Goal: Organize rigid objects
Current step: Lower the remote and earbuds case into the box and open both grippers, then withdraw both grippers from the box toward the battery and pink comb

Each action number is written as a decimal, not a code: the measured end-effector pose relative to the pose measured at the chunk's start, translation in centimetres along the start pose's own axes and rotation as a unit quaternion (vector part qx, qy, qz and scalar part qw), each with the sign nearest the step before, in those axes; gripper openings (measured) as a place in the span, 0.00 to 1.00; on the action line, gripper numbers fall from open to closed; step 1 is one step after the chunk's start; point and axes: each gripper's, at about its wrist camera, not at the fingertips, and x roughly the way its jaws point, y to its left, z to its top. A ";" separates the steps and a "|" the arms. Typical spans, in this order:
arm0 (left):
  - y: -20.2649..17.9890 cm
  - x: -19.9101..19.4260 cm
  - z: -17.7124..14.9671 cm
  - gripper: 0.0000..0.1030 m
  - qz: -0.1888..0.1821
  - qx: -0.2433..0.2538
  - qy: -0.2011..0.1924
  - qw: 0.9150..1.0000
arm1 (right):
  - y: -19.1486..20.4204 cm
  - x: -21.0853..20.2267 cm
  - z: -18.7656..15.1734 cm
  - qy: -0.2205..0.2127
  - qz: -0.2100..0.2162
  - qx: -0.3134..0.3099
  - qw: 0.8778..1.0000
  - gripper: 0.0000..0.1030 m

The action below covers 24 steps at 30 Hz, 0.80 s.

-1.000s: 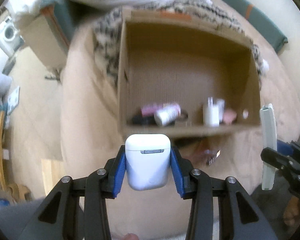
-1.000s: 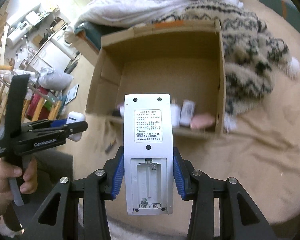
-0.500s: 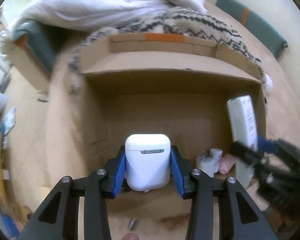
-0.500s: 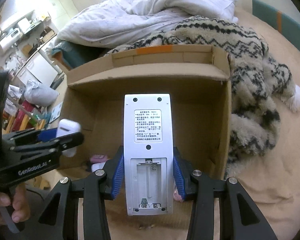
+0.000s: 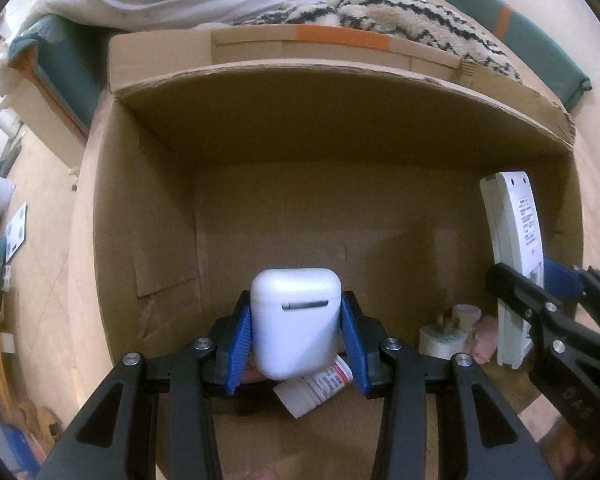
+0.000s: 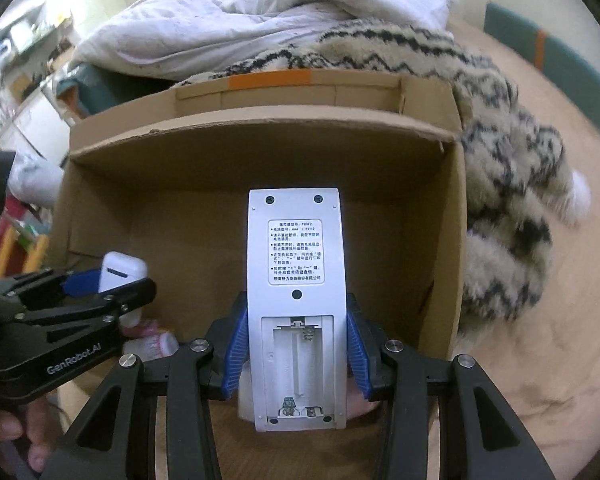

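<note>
My left gripper [image 5: 296, 344] is shut on a white earbud case [image 5: 296, 320], its blue pads pressed on both sides, held inside the open cardboard box [image 5: 148, 216]. My right gripper [image 6: 296, 352] is shut on a white remote control [image 6: 296, 280], back side up with the battery bay uncovered, also down inside the cardboard box [image 6: 456, 240]. The right wrist view shows the left gripper [image 6: 112, 284] with the earbud case [image 6: 120, 270] at the left. From the left wrist camera, the remote control [image 5: 516, 240] and right gripper [image 5: 540, 292] stand at the right.
Small items lie on the box floor: a white labelled bottle [image 5: 316, 390], a white plug [image 5: 444, 338] and something pink [image 5: 484, 340]. A patterned fleece [image 6: 508, 184] and white duvet [image 6: 220, 28] lie behind the box on the tan bed. A hand [image 6: 16, 436] grips the left tool.
Both grippers have moved forward and down from in front of the box into it, each keeping its object. The box now fills both views.
</note>
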 end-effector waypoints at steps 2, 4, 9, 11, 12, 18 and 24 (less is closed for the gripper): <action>0.1 -0.1 0.0 0.36 0.001 -0.002 -0.006 1.000 | 0.0 0.1 0.1 -0.001 -0.007 -0.001 1.000 0.45; 0.2 -0.4 0.0 0.36 0.002 -0.001 -0.010 1.000 | 0.0 0.0 0.1 -0.004 -0.006 -0.002 1.000 0.45; 0.2 -0.6 -0.1 0.36 0.002 0.001 -0.014 1.000 | -0.2 -0.1 0.3 -0.008 0.004 0.010 1.000 0.48; 0.2 -0.6 0.0 0.36 0.002 0.002 -0.014 1.000 | -0.5 -0.2 0.5 -0.009 0.027 0.026 0.999 0.57; 0.1 -0.7 0.0 0.37 0.002 0.005 -0.015 1.000 | -0.6 -0.3 0.7 -0.010 0.038 0.032 0.999 0.62; -0.2 -1.4 0.2 0.78 0.005 0.009 -0.029 1.000 | -0.5 -0.9 0.9 -0.020 0.071 0.037 0.997 0.77; 0.3 -1.6 0.5 0.84 0.002 -0.001 -0.028 1.000 | -0.6 -1.2 0.9 -0.025 0.070 0.040 0.996 0.83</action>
